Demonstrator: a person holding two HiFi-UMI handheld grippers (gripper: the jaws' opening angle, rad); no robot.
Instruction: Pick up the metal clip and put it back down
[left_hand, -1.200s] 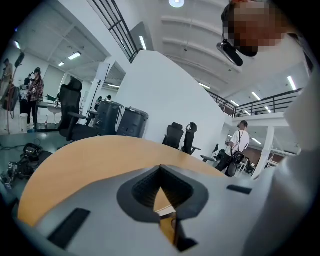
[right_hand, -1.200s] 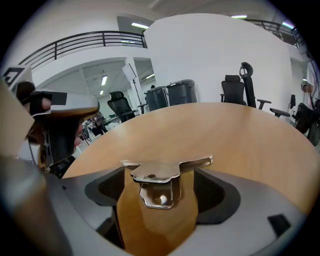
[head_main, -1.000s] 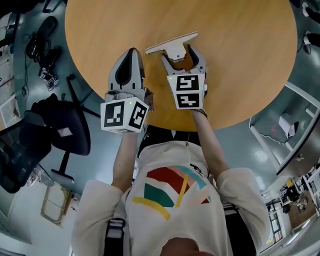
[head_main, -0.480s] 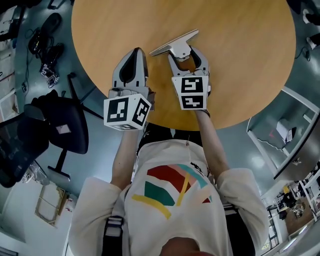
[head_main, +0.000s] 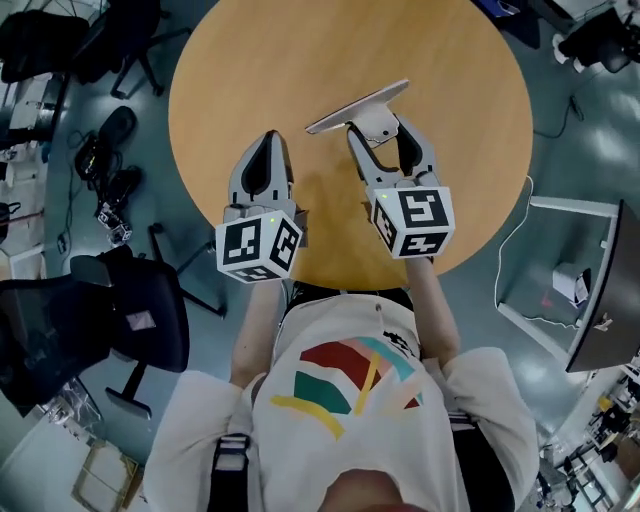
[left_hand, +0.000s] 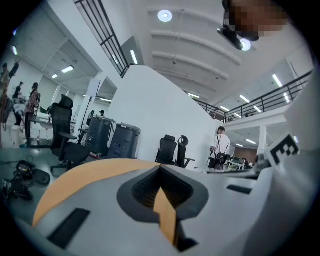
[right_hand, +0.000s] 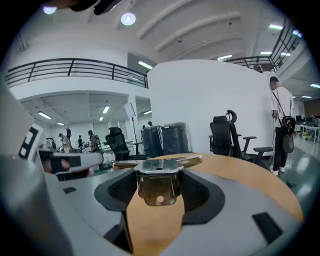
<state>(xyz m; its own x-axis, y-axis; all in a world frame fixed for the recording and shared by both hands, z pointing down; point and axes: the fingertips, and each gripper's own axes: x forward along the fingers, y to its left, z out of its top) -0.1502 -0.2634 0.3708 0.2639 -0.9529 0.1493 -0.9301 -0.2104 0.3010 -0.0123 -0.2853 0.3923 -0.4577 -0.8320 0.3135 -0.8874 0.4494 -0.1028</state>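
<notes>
Clip: a shiny metal clip (head_main: 362, 108) with a long flat silver bar is found near the middle of the table, at the right gripper's jaw tips, its bar lying crosswise and slanted up to the right. Whether it is clear of the tabletop cannot be told.
Clip, right gripper view: the polished tab (right_hand: 159, 187) with a small round hole is seen between the two jaws, with the toothed bar across its far end.
Right gripper: the right gripper (head_main: 378, 128) (right_hand: 160, 172) is held at a middling width, its jaws closed on the clip's tab from both sides.
Left gripper: the left gripper (head_main: 268, 140) (left_hand: 161, 172) is placed just left of the right one and apart from the clip. Its jaws are brought together with nothing between them; only a sliver of tabletop is seen through the slit.
Table: a round light-brown wooden table (head_main: 300, 60) is seen below both grippers, which are held over its near half.
Marker cubes: a cube with black-and-white squares is carried at the near end of each gripper, left (head_main: 258, 246) and right (head_main: 412, 222).
Person: a white shirt with coloured shapes (head_main: 345, 400) is seen at the near edge, both forearms reaching to the grippers.
Surroundings: a black office chair (head_main: 120, 320) is set on the grey-blue floor left of the table. Beyond the far edge, dark bins (right_hand: 165, 139) and more black chairs (right_hand: 227, 135) are seen before a white wall.
</notes>
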